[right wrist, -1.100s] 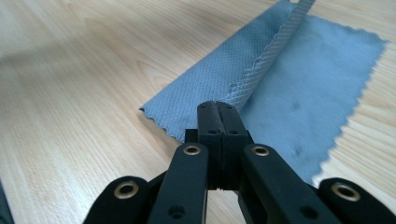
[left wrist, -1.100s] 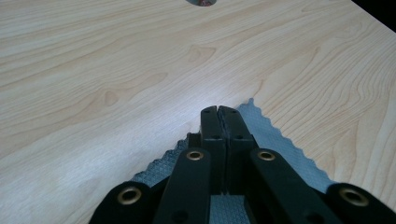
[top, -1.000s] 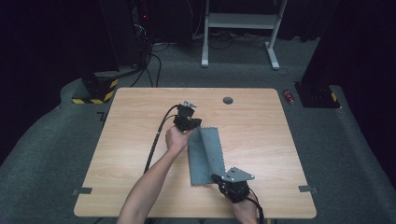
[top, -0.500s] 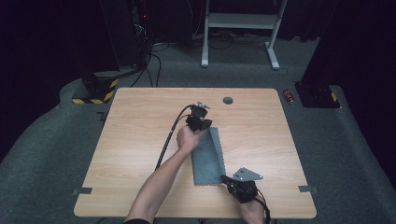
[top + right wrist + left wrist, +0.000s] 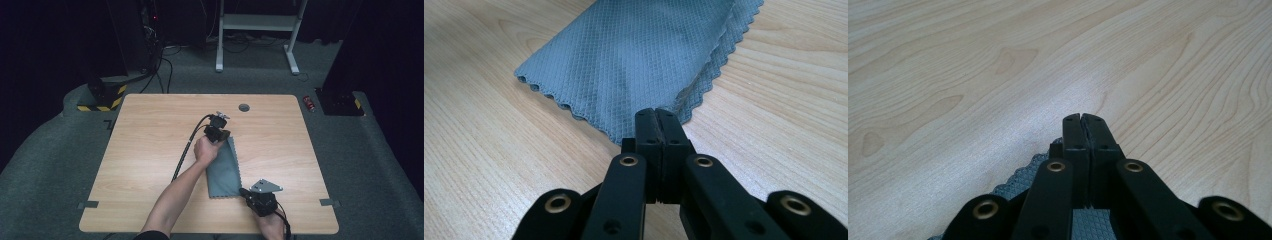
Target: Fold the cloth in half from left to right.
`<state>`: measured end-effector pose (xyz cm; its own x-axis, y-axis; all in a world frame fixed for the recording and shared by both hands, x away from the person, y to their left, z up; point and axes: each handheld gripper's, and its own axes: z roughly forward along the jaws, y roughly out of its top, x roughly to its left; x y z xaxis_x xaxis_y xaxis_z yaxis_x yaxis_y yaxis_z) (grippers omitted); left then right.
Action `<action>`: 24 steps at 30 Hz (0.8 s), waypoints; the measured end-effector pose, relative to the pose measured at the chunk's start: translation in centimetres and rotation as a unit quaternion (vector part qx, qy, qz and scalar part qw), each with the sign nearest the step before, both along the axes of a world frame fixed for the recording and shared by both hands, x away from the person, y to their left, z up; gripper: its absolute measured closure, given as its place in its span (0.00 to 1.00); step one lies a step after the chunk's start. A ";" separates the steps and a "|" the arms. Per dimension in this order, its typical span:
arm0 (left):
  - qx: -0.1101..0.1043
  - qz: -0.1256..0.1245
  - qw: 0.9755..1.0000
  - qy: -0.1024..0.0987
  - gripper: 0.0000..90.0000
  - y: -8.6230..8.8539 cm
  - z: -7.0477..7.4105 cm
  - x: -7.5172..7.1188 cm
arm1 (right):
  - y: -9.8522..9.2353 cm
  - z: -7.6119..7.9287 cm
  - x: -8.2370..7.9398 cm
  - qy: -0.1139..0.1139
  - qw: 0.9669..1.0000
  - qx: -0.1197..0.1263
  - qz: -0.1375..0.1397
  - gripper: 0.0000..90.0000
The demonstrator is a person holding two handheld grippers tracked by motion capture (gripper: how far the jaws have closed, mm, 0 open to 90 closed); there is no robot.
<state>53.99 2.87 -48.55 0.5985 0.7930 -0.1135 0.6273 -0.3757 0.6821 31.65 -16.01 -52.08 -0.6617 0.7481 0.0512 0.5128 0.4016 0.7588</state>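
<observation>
A grey waffle-weave cloth (image 5: 224, 167), folded into a long strip, lies on the wooden table (image 5: 150, 130) and runs from the middle toward the near edge. My left gripper (image 5: 225, 136) is at the strip's far end. Its jaws are shut, with the cloth's (image 5: 1018, 182) scalloped edge caught under them, and the left gripper (image 5: 1082, 117) points out over bare wood. My right gripper (image 5: 243, 191) is at the near right corner. In the right gripper view the right gripper (image 5: 655, 112) is shut on the corner of the cloth (image 5: 634, 55), which spreads away from it.
The left gripper's black cable (image 5: 187, 150) trails across the table toward the near left. A round cable hole (image 5: 244, 107) sits by the far edge. On the floor beyond are a red can (image 5: 310, 103), a white desk frame (image 5: 260, 22) and a black-yellow striped base (image 5: 100, 105).
Both hands have shifted to the right, the left one also a little farther out, and the cloth has come along with them. It now lies straighter on the table. Both pairs of jaws stay shut.
</observation>
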 end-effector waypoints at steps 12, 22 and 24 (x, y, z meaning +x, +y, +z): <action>0.005 0.014 1.000 0.002 0.75 -0.2 -0.3 0.2 | -0.1 0.0 0.1 0.005 1.000 -0.008 -0.001 0.99; 0.004 0.006 0.999 -0.038 0.53 1.1 2.4 -2.1 | -0.2 0.2 0.4 0.003 1.000 -0.007 -0.009 0.89; 0.005 0.002 0.999 -0.044 0.53 1.7 2.8 -2.8 | -0.3 0.5 0.4 0.000 1.000 -0.004 -0.013 0.88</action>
